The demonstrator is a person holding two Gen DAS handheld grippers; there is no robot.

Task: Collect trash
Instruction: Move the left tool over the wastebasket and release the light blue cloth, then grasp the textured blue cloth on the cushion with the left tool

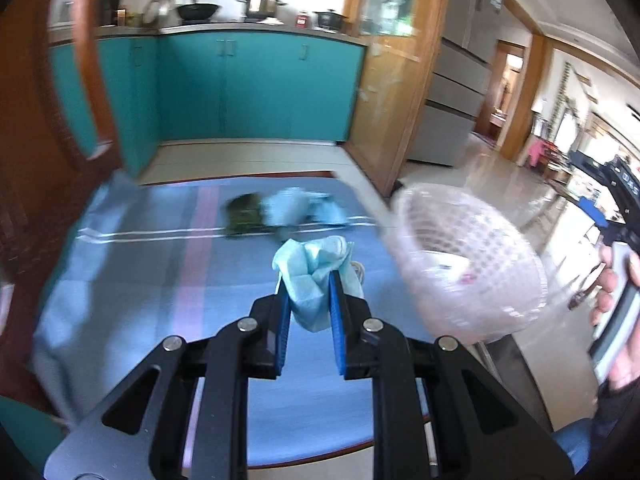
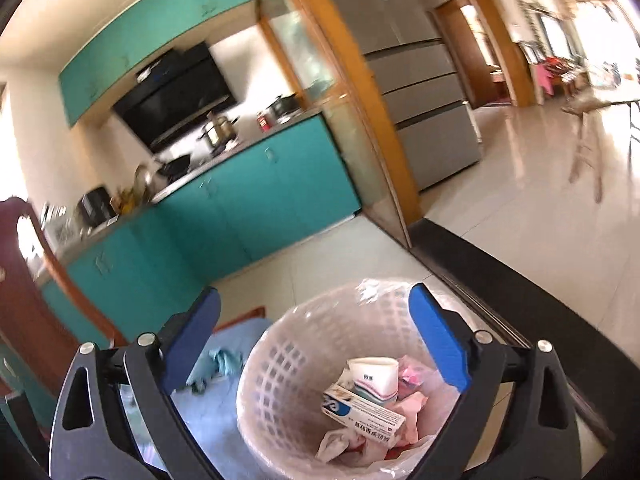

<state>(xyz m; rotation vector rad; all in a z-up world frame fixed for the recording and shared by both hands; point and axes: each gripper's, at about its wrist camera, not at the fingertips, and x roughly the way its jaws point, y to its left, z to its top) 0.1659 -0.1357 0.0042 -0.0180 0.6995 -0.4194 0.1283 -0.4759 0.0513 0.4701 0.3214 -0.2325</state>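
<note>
The left gripper (image 1: 307, 280) pinches a crumpled mask (image 1: 316, 276) above the tabletop's (image 1: 140, 280) right edge, the right gripper (image 2: 316, 312) gapes over the bin (image 2: 280, 364); next, drop it in.

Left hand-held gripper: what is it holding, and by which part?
The left hand-held gripper pinches a crumpled light-blue face mask by its lower middle, above the table.

Teal lower cabinets (image 1: 256, 88) ran along the far wall under a grey countertop (image 1: 224, 27) that carried a black wok (image 1: 199, 10) and a steel stockpot (image 1: 262, 4). A black range hood (image 2: 176, 98) hung above. A tall grey refrigerator (image 2: 420, 80) stood beside a wood-framed glass partition (image 1: 394, 60). Pale floor tiles (image 2: 520, 208) gleamed.
</note>
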